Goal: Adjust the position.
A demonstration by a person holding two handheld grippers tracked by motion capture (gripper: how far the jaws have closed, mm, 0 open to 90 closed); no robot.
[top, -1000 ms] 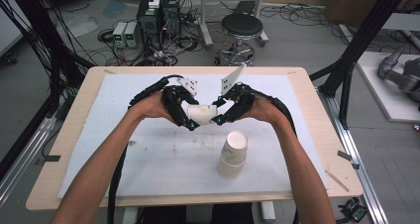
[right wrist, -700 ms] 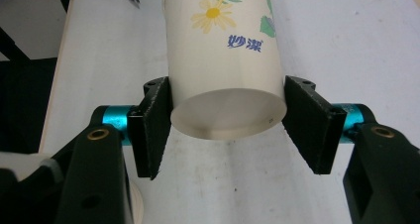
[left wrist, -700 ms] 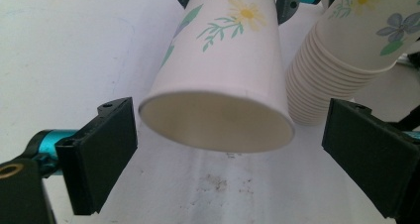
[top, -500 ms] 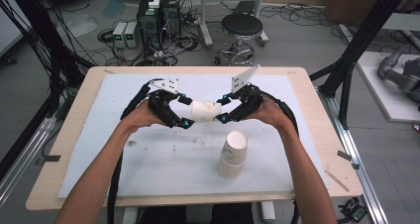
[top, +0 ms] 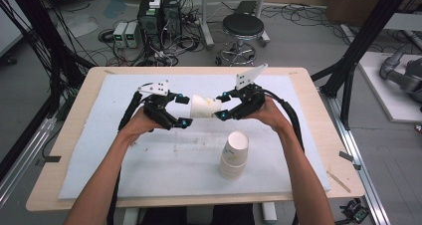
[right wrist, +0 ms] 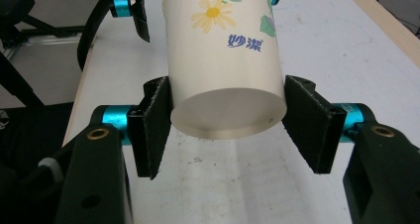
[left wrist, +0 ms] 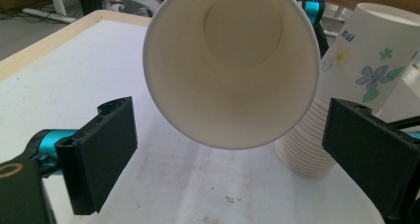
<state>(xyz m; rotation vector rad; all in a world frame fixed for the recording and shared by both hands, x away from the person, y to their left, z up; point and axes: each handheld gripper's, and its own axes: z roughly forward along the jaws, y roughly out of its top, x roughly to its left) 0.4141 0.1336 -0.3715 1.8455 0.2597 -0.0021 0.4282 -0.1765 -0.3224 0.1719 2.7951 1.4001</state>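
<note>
My right claw (right wrist: 225, 130) is clamped on the base end of a single paper cup (right wrist: 225, 55), one jaw pressed to each side of its narrow bottom, so the cup lies on its side in the air with its mouth turned toward my other hand. I judge I hold it low on the body like this to leave the rim free for the other side. My left claw (left wrist: 228, 149) stands spread wide, its jaws apart on either side of the cup's open mouth and touching nothing; in the left gripper view I look straight into the white interior. In the high view the cup (top: 205, 106) hangs between the two claws above the middle of the table, nearer the far edge than the near one, off the white mat (top: 99, 155) that covers the table (top: 318, 150). Nearer my body, toward the near edge and a little to my right, a stack of paper cups (top: 234, 155) stands mouth down on the mat; it sits well apart from the held cup and blocks nothing between my claws. Beyond the far edge, on the floor, are a round stool (top: 243, 26) and tangled cables and boxes, none in my way.
</note>
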